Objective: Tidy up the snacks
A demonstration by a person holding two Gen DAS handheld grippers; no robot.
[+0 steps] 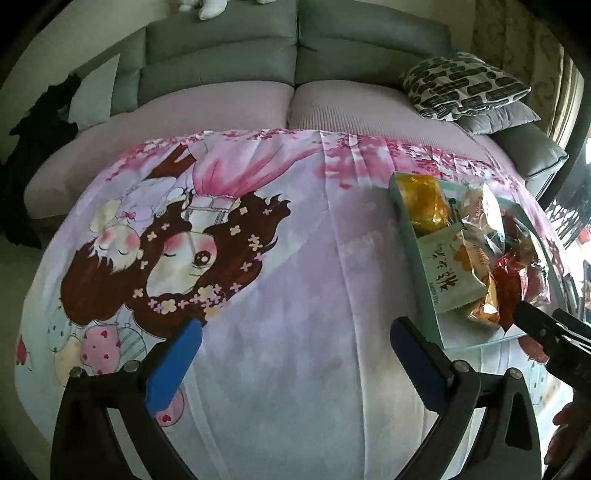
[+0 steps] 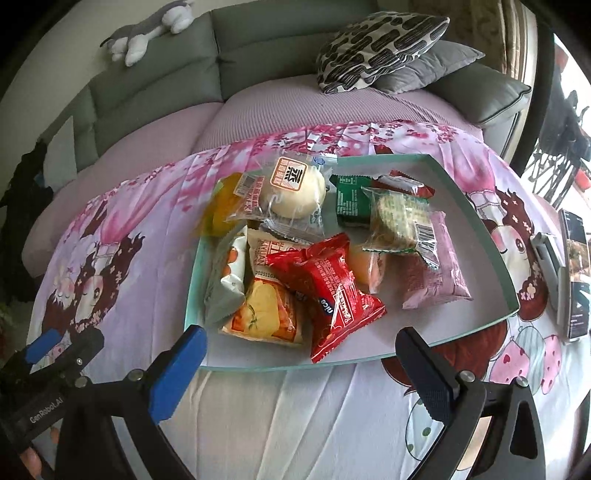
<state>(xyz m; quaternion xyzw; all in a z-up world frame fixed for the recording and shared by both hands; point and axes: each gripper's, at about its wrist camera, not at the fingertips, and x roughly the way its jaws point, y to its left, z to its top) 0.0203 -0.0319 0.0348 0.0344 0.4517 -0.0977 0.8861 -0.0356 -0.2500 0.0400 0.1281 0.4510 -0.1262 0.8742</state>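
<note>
A shallow pale-green tray (image 2: 384, 158) lies on a cartoon-printed cloth (image 1: 295, 240) and holds several wrapped snacks. Among them are a red packet (image 2: 328, 291), a white bun in clear wrap (image 2: 291, 192), a green packet (image 2: 349, 203), round crackers (image 2: 397, 221) and a pink packet (image 2: 436, 266). My right gripper (image 2: 301, 334) hovers open at the tray's near edge, with nothing pressed between its blue pads. Left of the tray (image 1: 417, 236), my left gripper (image 1: 295, 328) stands open over bare cloth. It shows in the right wrist view as the left gripper (image 2: 68, 345).
A grey sofa (image 1: 295, 55) with a patterned cushion (image 2: 380, 48) runs behind the table. Two phones (image 2: 576, 273) lie on the cloth right of the tray. A plush toy (image 2: 147, 33) sits on the sofa back. Dark clothing (image 1: 37, 147) hangs at far left.
</note>
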